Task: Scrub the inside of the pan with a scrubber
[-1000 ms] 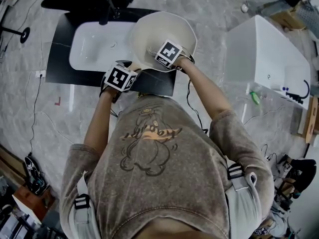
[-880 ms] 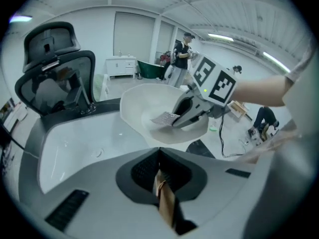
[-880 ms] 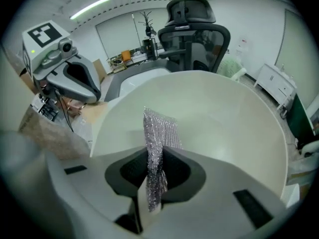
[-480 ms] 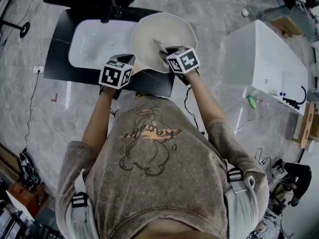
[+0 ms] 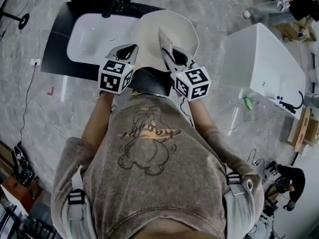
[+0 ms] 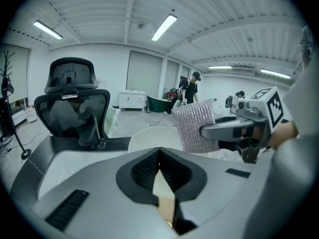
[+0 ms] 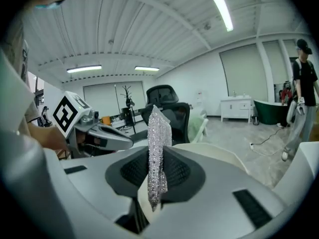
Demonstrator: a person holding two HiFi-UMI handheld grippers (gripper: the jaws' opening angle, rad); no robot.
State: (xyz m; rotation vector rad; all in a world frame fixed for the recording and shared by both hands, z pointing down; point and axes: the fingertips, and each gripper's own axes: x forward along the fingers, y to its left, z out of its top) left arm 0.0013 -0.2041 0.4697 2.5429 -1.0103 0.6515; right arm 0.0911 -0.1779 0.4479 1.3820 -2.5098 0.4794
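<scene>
**Head view.** We list first the left gripper (image 5: 130, 50). Its jaws are together and its tip is at the left rim of the pan (image 5: 174, 24). Whether it nips that rim we cannot tell from here.

Next is the right gripper (image 5: 172, 59), clamped on the scrubber (image 5: 164, 40), a glittering silver sheet that stands up out of the jaws over the pan's bowl.

The pan is cream, round and deep. It sits at the right end of the white basin (image 5: 89, 34), which is let into a black counter (image 5: 55, 54). A white tub (image 5: 264, 59) stands well apart to the right.

**Left gripper view.** We note that the two dark pads meet at the tip. A pale sliver shows low in the gap, which we cannot name.

Beyond the pads we see:
- the pan's pale rim (image 6: 149, 136);
- the scrubber (image 6: 196, 126), upright in the right gripper's closed jaws, above and to the right of the pan;
- a black office chair (image 6: 75, 103) at left.

**Right gripper view.** We record both pads pressing on the scrubber (image 7: 158, 133), which rises edge-on past the jaw tips. The left gripper (image 7: 119, 141) is just beside it at left, its jaws closed. The pan's rim (image 7: 219, 151) shows behind the jaws. A person (image 7: 301, 93) stands at far right.
</scene>
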